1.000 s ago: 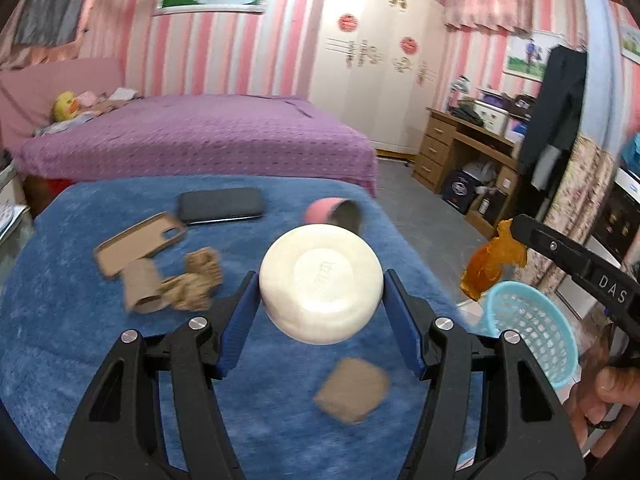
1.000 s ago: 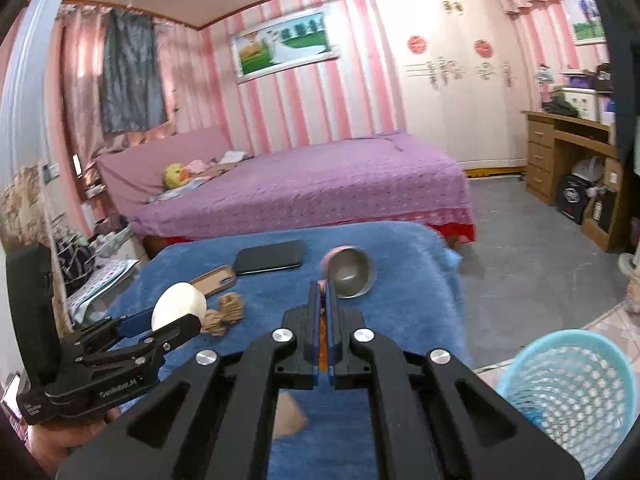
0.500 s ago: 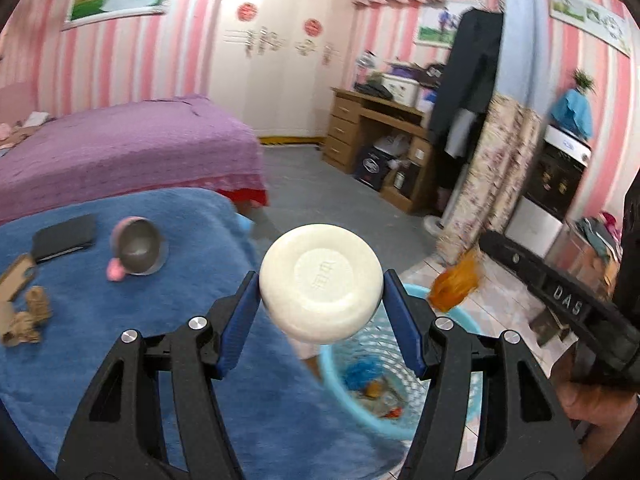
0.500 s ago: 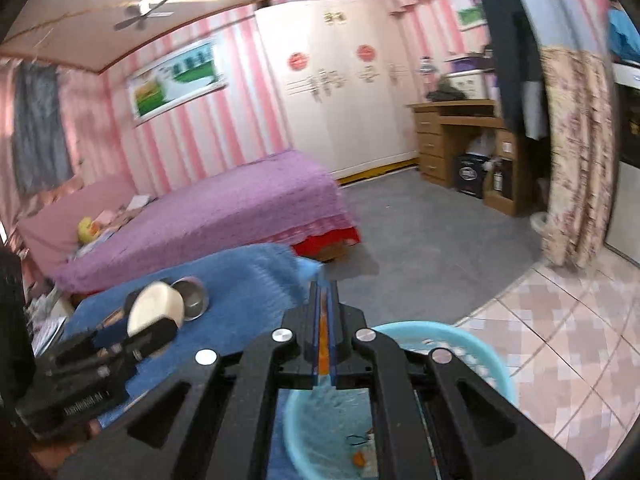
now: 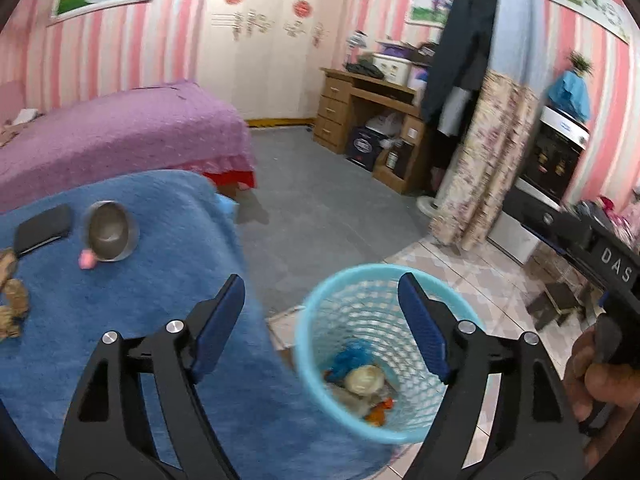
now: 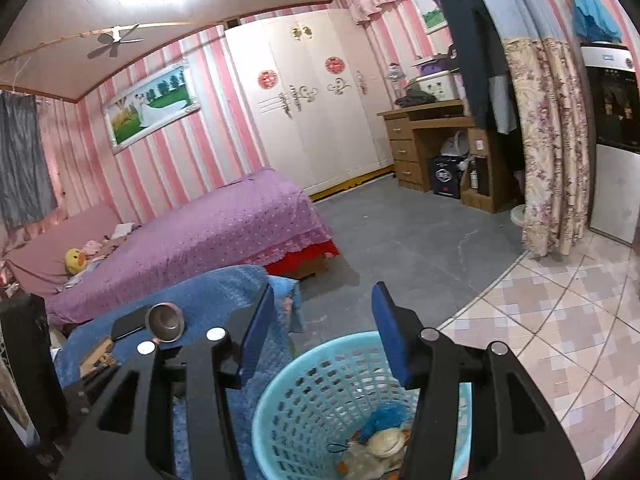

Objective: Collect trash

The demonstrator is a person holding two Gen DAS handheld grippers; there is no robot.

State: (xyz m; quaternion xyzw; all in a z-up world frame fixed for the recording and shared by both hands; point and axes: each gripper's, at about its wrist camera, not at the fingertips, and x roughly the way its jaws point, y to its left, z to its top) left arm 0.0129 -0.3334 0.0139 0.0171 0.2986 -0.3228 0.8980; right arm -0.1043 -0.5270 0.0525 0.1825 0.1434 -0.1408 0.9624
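A light blue mesh trash basket (image 5: pixel 312 340) stands on the floor beside the blue-covered table (image 5: pixel 160 280). Inside it lie a cream round lid (image 5: pixel 364 378), an orange scrap (image 5: pixel 380 410) and a blue item (image 5: pixel 348 358). My left gripper (image 5: pixel 322 320) is open and empty above the basket. My right gripper (image 6: pixel 322 340) is open and empty over the basket (image 6: pixel 280 420), where the cream lid (image 6: pixel 382 442) also shows. Brown crumpled paper (image 5: pixel 12 300) lies at the table's left edge.
On the table are a metal bowl (image 5: pixel 110 236) with a pink rim and a black phone (image 5: pixel 42 228). A purple bed (image 6: pixel 208 232), a white wardrobe (image 6: pixel 312 120), a wooden desk (image 6: pixel 432 148) and a floral curtain (image 6: pixel 548 144) surround the grey floor.
Both grippers opened. The cream lid left my left gripper and the orange scrap left my right gripper; both now lie in the basket. Both views swung further over the basket.
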